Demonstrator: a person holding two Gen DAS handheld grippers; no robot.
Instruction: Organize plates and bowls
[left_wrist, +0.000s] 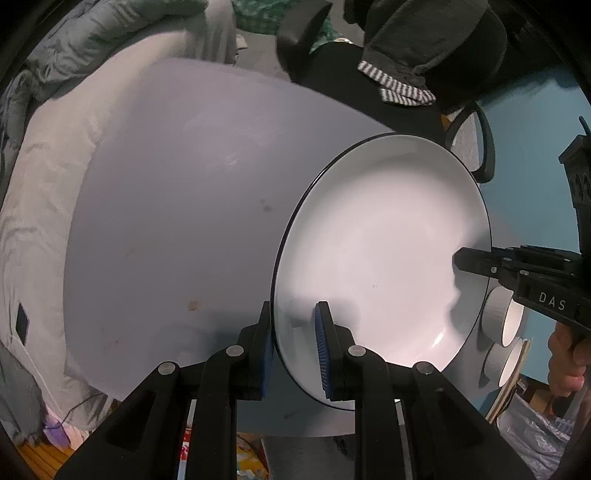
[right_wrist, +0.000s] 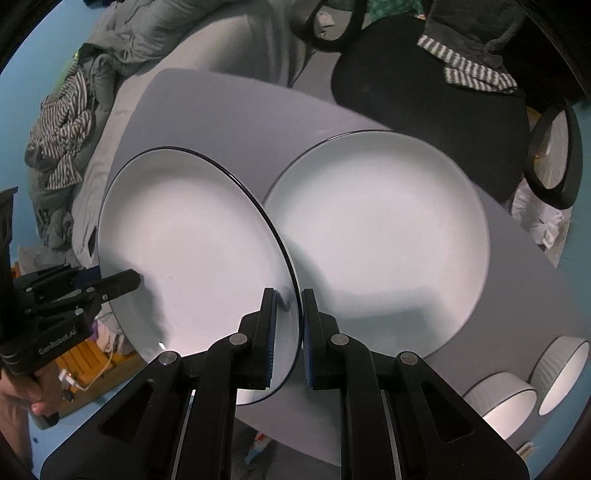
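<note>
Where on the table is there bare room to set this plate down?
Bare table lies left of the held plate, up to the bedding edge. The right side is crowded: a second plate lies there, with two bowls at the near right corner.

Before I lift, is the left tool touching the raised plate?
Touching. The left wrist view shows the left tool clamping the raised plate by its rim.

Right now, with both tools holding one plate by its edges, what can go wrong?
1. The lifted plate is gripped only at its rim by the left tool and the right tool, so uneven pulling may let it slip or twist.
2. Its edge looks very close to the second plate lying on the grey table; lowering carelessly may knock them together.
3. Two small bowls sit near the table corner and could be bumped.
</note>
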